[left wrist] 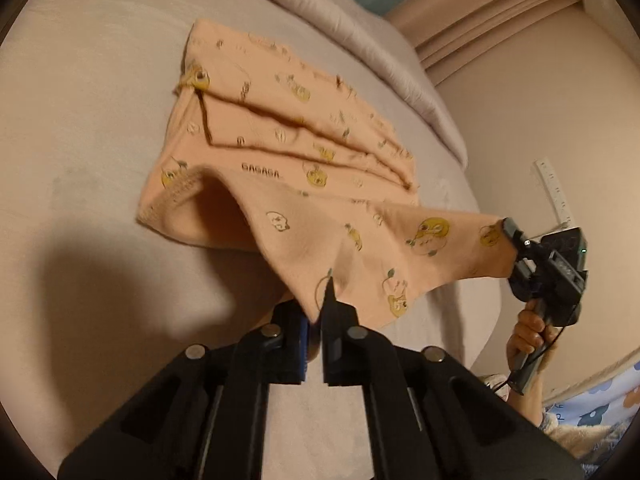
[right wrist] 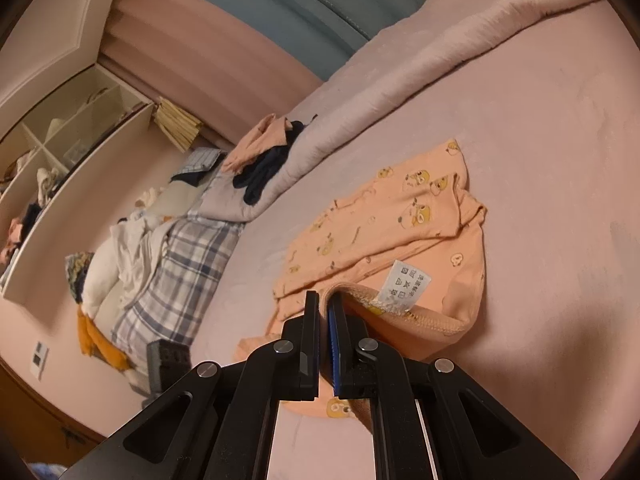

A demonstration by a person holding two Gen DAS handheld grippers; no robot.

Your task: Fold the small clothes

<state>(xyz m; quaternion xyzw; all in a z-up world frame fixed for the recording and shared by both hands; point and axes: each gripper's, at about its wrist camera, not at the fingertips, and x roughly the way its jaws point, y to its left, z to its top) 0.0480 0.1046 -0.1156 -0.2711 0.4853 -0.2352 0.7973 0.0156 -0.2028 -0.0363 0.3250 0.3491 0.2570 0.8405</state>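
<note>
A peach-orange baby garment (left wrist: 304, 128) with yellow cartoon prints lies partly folded on the bed sheet (left wrist: 88, 120). Its near flap is lifted off the sheet and stretched between both grippers. My left gripper (left wrist: 318, 314) is shut on the flap's near corner, with cloth pinched between its fingers. To the right, my right gripper (left wrist: 512, 240), held by a hand (left wrist: 528, 332), clamps the other corner. In the right wrist view the right gripper (right wrist: 324, 304) is shut on the garment's (right wrist: 400, 208) stitched hem, beside a white care label (right wrist: 404, 284).
A rolled grey quilt (right wrist: 380, 80) runs along the bed's far side, with dark and peach clothes (right wrist: 264, 160) piled on its end. Plaid bedding (right wrist: 180, 268) and white laundry (right wrist: 120, 252) lie at the left, below a white shelf unit (right wrist: 60, 152). The wall (left wrist: 540, 120) is on the right.
</note>
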